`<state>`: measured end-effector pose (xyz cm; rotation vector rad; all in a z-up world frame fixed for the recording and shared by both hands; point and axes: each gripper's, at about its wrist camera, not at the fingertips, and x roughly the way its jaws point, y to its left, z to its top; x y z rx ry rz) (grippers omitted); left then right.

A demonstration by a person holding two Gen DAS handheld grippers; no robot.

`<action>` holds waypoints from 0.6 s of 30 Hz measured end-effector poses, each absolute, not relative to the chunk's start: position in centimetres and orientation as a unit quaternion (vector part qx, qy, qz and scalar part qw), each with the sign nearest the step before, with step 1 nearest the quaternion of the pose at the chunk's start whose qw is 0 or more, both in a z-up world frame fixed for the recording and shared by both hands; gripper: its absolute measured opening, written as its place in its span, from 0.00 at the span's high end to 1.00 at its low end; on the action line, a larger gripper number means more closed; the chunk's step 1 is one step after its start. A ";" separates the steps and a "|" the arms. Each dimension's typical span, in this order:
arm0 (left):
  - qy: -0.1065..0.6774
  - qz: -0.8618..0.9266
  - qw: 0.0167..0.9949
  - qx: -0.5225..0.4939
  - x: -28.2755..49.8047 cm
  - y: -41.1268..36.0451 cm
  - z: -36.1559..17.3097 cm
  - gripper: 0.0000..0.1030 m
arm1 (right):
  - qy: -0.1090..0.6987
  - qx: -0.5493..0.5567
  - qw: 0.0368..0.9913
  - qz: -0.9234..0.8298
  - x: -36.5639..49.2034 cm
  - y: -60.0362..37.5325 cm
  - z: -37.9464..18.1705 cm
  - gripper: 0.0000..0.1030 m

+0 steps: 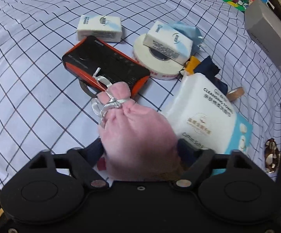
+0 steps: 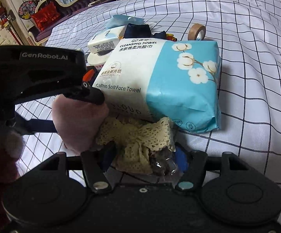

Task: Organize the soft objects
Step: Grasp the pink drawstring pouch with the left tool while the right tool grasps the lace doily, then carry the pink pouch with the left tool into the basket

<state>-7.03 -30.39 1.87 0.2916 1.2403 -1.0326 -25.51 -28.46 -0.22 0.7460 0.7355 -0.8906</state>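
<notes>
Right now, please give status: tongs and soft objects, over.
Left tongs shut on pink pouch. Right tongs shut on beige lace bundle. Towel pack directly ahead.

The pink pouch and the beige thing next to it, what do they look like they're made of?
The pink pouch looks like soft, matte velvet or fleece: fuzzy surface, gathered neck tied with a shiny silver ribbon, probably satin. The beige piece looks like an open knit or crocheted lace, full of small holes; its fibre can't be told.
</notes>
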 end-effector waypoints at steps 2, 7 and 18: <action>0.545 -0.459 0.688 0.137 -7.4 -30.3 2.1 0.37 | 0.340 0.341 0.774 -0.412 -25.4 -28.4 -0.2 0.38; 0.548 -0.443 0.697 0.135 -7.2 -29.5 2.2 0.39 | 0.336 0.341 0.775 -0.412 -25.5 -28.4 -0.2 0.39; 0.543 -0.396 0.725 0.150 -5.8 -26.2 2.7 0.39 | 0.328 0.341 0.783 -0.404 -25.6 -28.3 0.0 0.43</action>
